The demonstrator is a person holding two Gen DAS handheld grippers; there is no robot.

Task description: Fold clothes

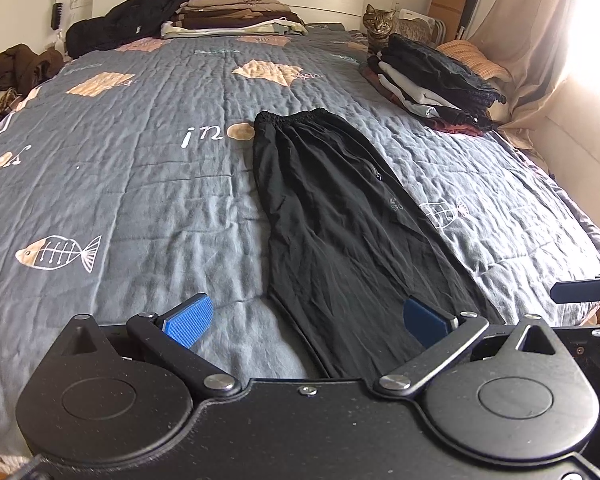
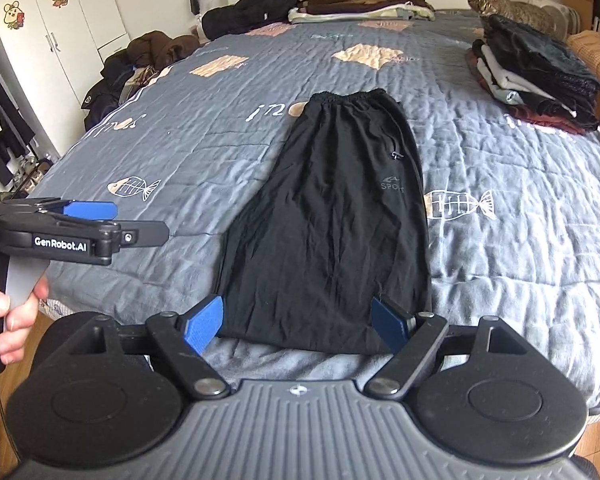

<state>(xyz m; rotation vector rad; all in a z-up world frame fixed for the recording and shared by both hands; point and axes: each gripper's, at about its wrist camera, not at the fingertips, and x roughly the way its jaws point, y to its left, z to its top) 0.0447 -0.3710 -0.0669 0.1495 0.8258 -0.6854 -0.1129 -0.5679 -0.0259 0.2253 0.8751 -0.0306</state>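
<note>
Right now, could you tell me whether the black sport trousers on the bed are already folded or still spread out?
Folded once lengthwise, not yet crosswise: the black sport trousers lie flat as one leg-wide strip, waistband far, hem near.

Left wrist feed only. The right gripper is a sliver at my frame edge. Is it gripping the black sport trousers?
Observer: No. The right gripper is open, blue pads either side of the black sport trousers' near hem, no fabric pinched.
Operator: My gripper body hides that hem. Flat?
Observer: Yes, it lies flat on the grey quilted bedspread, short of the bed edge.
Operator: Who's on the left gripper?
Observer: A bare hand holds its handle. The left gripper sits left of the trousers.
</note>
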